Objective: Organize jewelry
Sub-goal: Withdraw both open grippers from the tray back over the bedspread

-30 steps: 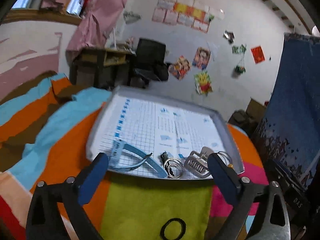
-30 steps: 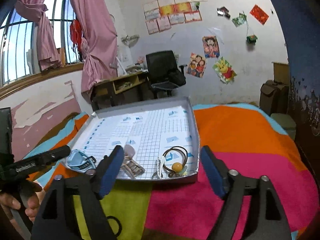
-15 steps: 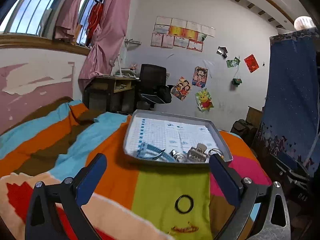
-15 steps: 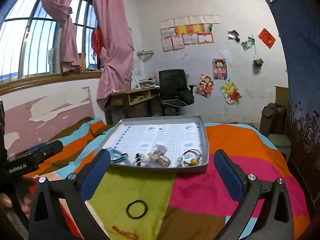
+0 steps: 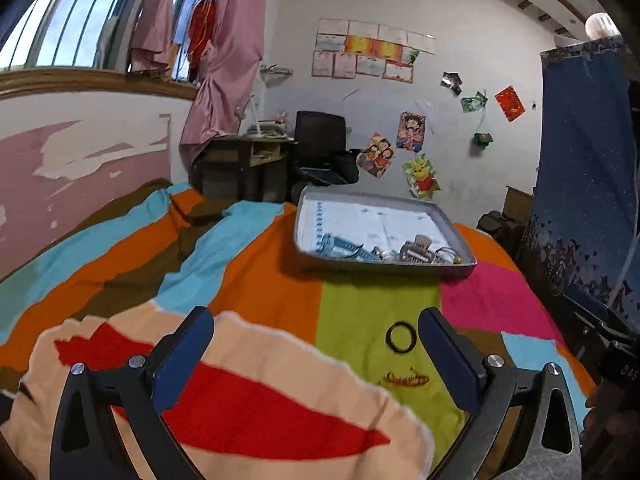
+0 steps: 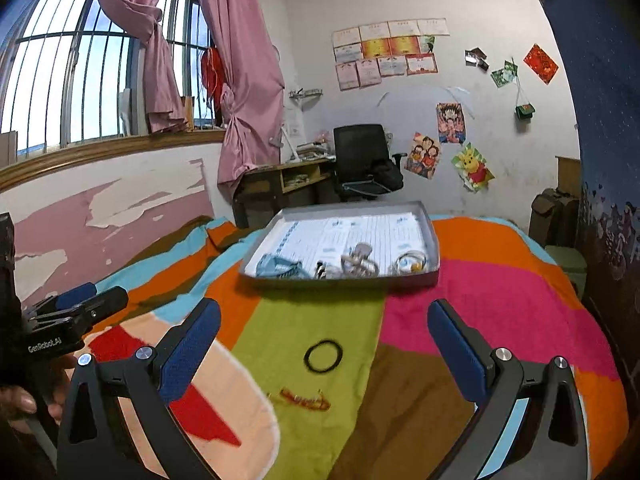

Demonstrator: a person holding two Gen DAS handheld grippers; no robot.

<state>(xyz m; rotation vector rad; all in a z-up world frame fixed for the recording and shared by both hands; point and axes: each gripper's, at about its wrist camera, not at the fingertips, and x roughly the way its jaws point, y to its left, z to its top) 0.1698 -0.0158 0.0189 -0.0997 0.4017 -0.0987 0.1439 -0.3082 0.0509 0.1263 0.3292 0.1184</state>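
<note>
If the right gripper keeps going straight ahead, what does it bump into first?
Probably the blanket near the black ring, which lies between its open fingers; the tray sits farther on. Depth is unclear.

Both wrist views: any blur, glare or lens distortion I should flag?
Left wrist: strong fisheye bending of the walls, dark corner vignette, bright window, the near bedspread softly smeared, while the tray reads fairly well. Right wrist: same curvature, the window nearly blown out, small items in the tray blurred, black hair tie slightly soft.
</note>
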